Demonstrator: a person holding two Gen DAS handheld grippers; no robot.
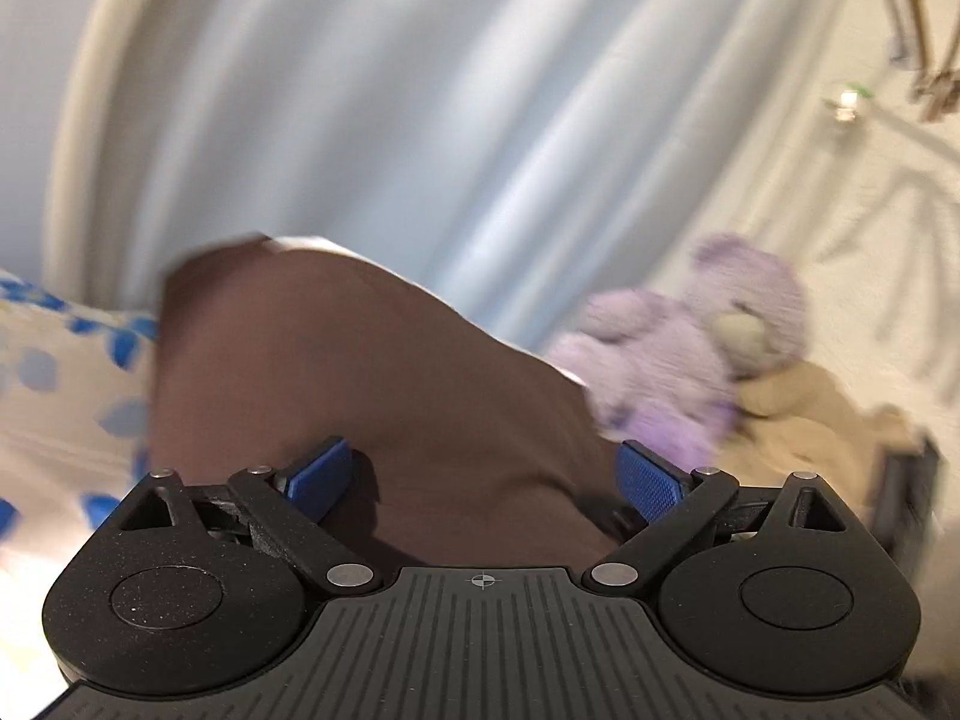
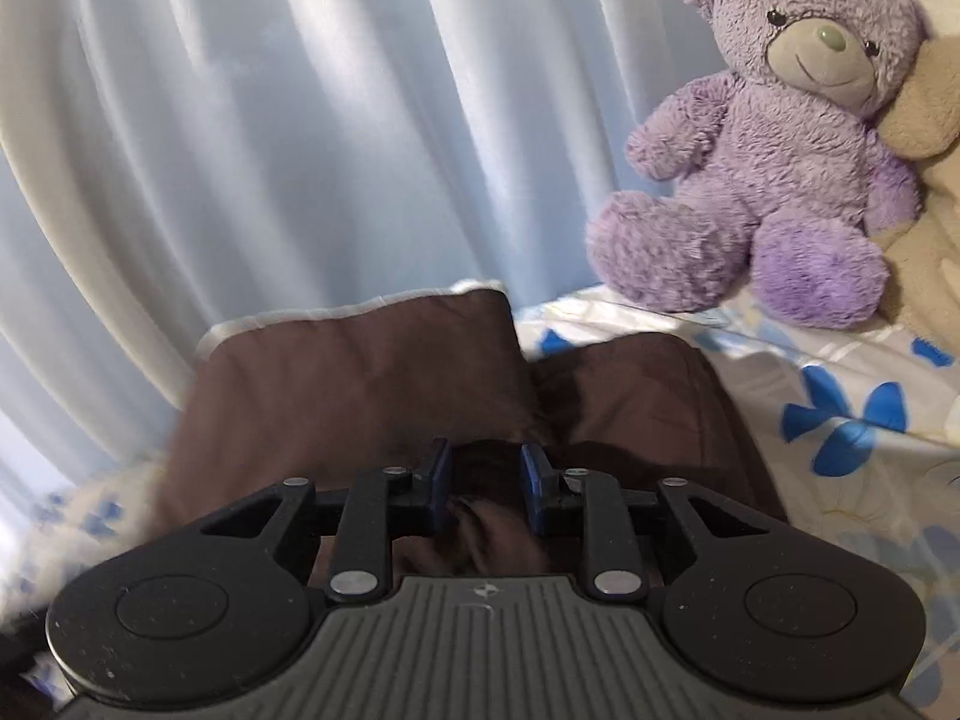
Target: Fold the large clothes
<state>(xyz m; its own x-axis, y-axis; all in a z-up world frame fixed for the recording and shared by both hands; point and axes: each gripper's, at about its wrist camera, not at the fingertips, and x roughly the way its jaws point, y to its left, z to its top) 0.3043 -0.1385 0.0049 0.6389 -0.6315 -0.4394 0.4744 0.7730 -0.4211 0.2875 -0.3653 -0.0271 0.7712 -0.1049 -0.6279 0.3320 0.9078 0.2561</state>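
Observation:
A dark brown garment (image 1: 372,384) with a pale edge lies on a bed. In the left wrist view my left gripper (image 1: 486,474) is open, its blue pads (image 1: 321,471) wide apart on either side of the brown cloth. In the right wrist view the same garment (image 2: 360,372) shows a raised folded part with a white hem. My right gripper (image 2: 485,474) has its fingers (image 2: 437,471) narrowly apart with a bunch of brown cloth pinched between them.
The bed sheet (image 2: 840,420) is white with blue flowers. A purple teddy bear (image 2: 774,144) sits at the back right next to a beige plush (image 2: 930,102). A pale blue curtain (image 2: 270,120) hangs behind the bed. The left wrist view is motion-blurred.

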